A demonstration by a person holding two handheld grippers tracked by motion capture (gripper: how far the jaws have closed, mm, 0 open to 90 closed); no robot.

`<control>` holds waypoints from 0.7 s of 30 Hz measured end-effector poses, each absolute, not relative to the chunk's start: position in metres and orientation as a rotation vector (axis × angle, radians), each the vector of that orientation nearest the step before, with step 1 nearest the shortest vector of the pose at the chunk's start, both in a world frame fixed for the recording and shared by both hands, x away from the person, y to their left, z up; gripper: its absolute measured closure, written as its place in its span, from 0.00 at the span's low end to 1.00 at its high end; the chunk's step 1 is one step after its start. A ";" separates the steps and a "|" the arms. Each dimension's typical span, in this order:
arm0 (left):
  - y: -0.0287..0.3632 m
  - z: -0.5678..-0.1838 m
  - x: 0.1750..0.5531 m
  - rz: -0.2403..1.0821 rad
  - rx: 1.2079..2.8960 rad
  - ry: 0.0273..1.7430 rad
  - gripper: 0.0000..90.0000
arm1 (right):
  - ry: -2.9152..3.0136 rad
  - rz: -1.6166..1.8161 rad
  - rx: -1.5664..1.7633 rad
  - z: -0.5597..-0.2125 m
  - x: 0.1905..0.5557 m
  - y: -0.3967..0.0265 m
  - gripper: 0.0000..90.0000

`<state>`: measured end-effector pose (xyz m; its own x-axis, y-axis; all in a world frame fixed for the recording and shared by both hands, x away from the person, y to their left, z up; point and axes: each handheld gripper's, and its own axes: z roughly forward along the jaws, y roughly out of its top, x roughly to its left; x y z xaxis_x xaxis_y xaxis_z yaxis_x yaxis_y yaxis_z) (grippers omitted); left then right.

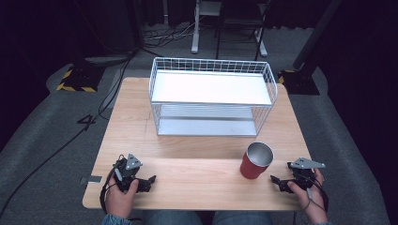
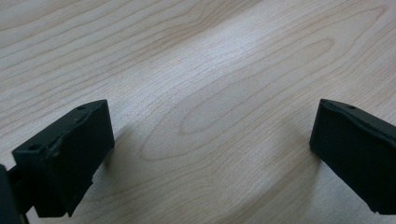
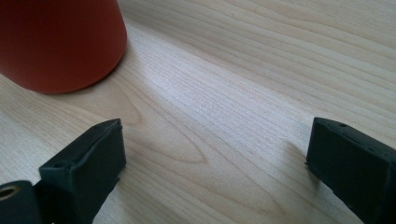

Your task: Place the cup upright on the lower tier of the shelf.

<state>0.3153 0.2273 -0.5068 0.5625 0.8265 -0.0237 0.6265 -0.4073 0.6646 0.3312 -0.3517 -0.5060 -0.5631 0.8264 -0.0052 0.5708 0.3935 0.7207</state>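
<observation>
A red cup (image 1: pixel 256 161) with a shiny metal inside stands upright on the wooden table (image 1: pixel 197 140), at the front right. My right gripper (image 1: pixel 278 181) rests on the table just right of the cup, pointing left, apart from it. In the right gripper view that gripper (image 3: pixel 215 154) is open over bare wood, with the red cup (image 3: pixel 60 42) ahead at the upper left. My left gripper (image 1: pixel 149 181) lies at the front left, pointing right. In the left gripper view it (image 2: pixel 212 140) is open with nothing between its jaws.
A white wire basket (image 1: pixel 212 96) with a white upper shelf and a lower shelf stands at the back middle of the table. Cables and stand feet lie on the grey floor behind the table.
</observation>
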 end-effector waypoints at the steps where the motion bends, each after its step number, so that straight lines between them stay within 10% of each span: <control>1: 0.227 -0.507 0.315 0.413 2.166 1.158 0.00 | 2.289 0.967 1.215 -0.506 0.331 -0.351 0.06; 21: 0.224 -0.507 0.320 0.411 2.162 1.159 0.00 | 2.225 1.181 1.167 -0.487 0.311 -0.348 0.20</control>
<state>0.3196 0.2239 -0.5070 0.5616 0.8270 -0.0258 0.6257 -0.4040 0.6673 0.3108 -0.3476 -0.4868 -0.5924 0.8034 0.0595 0.4997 0.3085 0.8094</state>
